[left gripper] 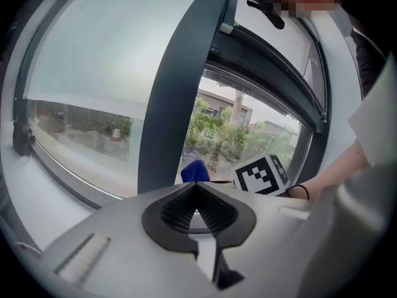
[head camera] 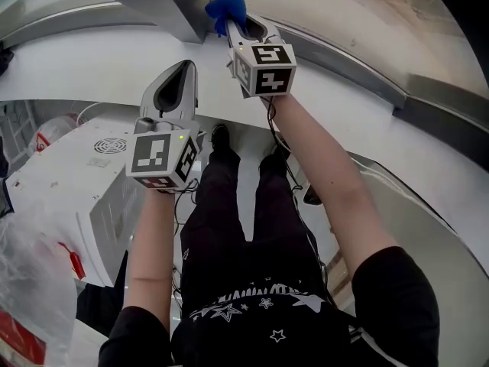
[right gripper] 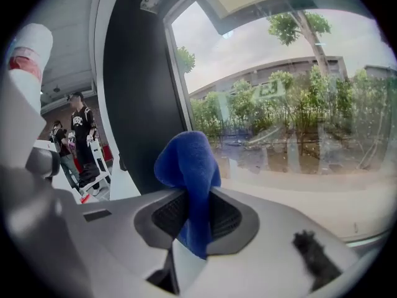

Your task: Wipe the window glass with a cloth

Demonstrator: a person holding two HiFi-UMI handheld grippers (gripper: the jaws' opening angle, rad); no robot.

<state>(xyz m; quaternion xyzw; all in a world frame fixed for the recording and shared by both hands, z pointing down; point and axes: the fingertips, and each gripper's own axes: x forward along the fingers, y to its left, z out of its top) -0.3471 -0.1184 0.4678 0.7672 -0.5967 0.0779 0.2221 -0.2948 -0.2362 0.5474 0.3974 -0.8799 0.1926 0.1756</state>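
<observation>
Here, the right gripper [right gripper: 195, 215] is clamping a blue cloth [right gripper: 186, 160] between its jaws. The cloth is running down through the ribbed pads and bunching up in a rounded tuft above them. In the head view the right gripper [head camera: 231, 26] is reaching farther forward than the other, with the cloth [head camera: 225, 8] at its tip right by the foot of the dark frame post [head camera: 164, 2]. Whether the cloth is touching the glass [right gripper: 298, 104] cannot be told. It is sitting in front of the line where the post [right gripper: 136, 92] meets the pane.

The left gripper [left gripper: 197, 211] is keeping its jaws together with nothing between them, only a small light gap low between the pads. It [head camera: 182, 73] is hanging back over the white sill [head camera: 76, 67] – well short of the pane and apart from the cloth. Its own view is showing the cloth [left gripper: 195, 171] ahead, just beside the right marker cube [left gripper: 263, 174].

The right arm [head camera: 328, 182] is stretching out nearly straight, up and a little leftward, with its cube [head camera: 263, 67] facing the head camera. The left arm [head camera: 153, 235] is pointing forward too, but drawn in closer to the body. Black trouser legs [head camera: 229, 228] are standing below, between the two arms.

Beyond the glass, green trees [right gripper: 291, 110] and a building are showing. A white machine [head camera: 69, 174] is sitting off to the left.
</observation>
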